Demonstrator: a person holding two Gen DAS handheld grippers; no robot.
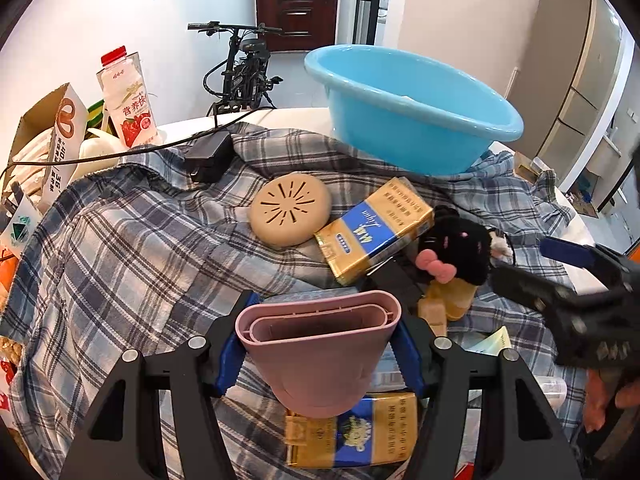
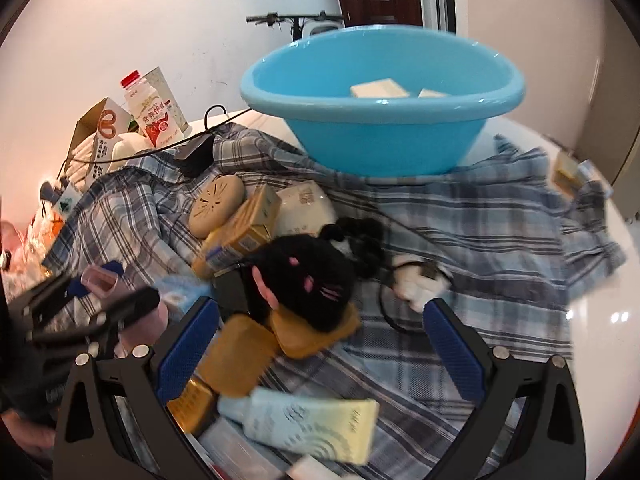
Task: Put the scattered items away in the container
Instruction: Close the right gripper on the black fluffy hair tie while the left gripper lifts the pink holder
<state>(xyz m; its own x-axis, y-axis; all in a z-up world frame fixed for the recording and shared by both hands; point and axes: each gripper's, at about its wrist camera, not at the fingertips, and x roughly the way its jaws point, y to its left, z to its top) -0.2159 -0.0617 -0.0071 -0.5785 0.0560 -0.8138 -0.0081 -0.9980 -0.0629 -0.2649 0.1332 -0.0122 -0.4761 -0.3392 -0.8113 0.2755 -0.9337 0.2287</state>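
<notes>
My left gripper (image 1: 318, 340) is shut on a pink plastic cup (image 1: 320, 356), which its blue pads hold above the plaid cloth (image 1: 120, 248). The blue basin (image 1: 412, 120) stands at the back; the right wrist view shows two pale boxes (image 2: 380, 88) inside it. Between us lie a round beige disc (image 1: 290, 210), a gold-and-blue box (image 1: 374, 230), a black plush toy (image 1: 460, 244) and a second gold-and-blue box (image 1: 352, 432). My right gripper (image 2: 320, 336) hangs open over the plush toy (image 2: 312, 280) and a pale tube (image 2: 312, 424), pressing on nothing.
A milk bottle (image 1: 128, 100), an open carton (image 1: 60, 128) and a black power adapter (image 1: 208, 156) with its cable crowd the back left. A bicycle (image 1: 244, 72) stands behind the table. The white table edge (image 2: 600, 320) shows at right.
</notes>
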